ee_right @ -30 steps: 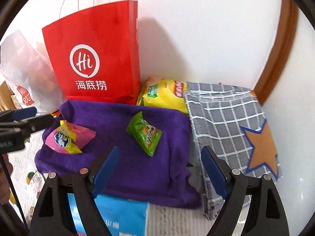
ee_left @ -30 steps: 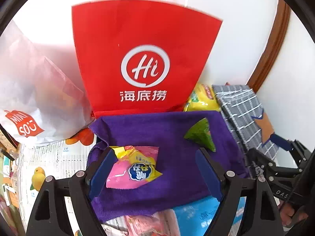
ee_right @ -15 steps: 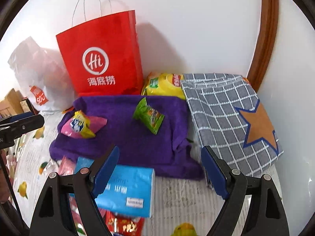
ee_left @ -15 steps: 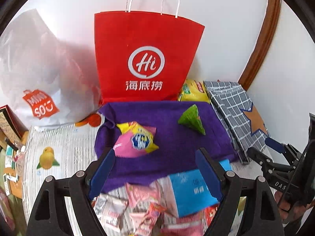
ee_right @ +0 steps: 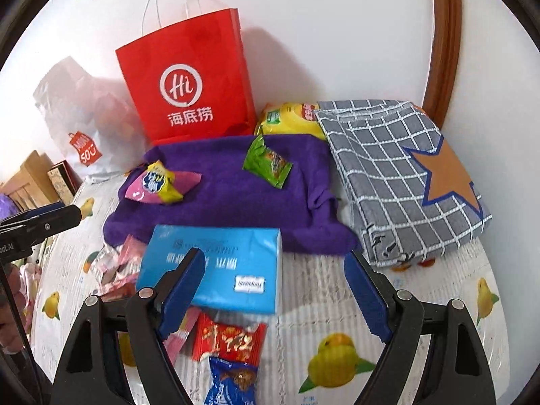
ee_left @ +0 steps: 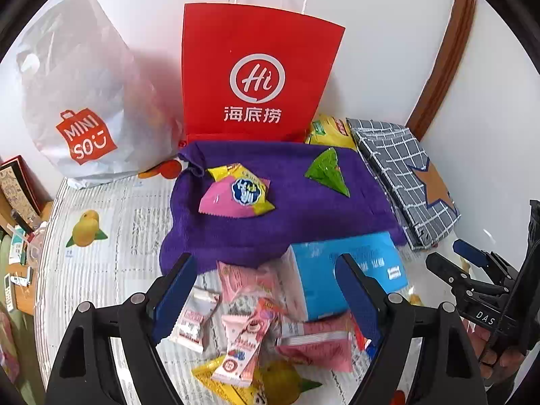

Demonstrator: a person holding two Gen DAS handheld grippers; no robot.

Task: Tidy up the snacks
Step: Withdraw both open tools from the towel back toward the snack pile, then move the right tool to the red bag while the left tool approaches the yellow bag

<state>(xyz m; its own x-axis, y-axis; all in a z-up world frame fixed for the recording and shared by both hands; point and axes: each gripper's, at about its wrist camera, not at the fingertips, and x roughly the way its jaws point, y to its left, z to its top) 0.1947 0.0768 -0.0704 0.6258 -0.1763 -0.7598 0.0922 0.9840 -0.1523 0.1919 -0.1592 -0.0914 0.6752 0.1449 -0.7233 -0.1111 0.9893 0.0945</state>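
My left claw (ee_left: 263,290) and right claw (ee_right: 275,283) gape wide, empty; snacks (ee_left: 249,334) below, purple towel (ee_left: 287,216) ahead.

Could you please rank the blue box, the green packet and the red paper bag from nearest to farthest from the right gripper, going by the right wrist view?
From the open right gripper:
1. Blue box, just ahead of the left finger, on the mat.
2. Green packet, farther back, on the purple cloth.
3. Red paper bag, farthest, standing against the wall.

Green snack packet (ee_right: 267,162) lies on purple towel (ee_right: 229,199).
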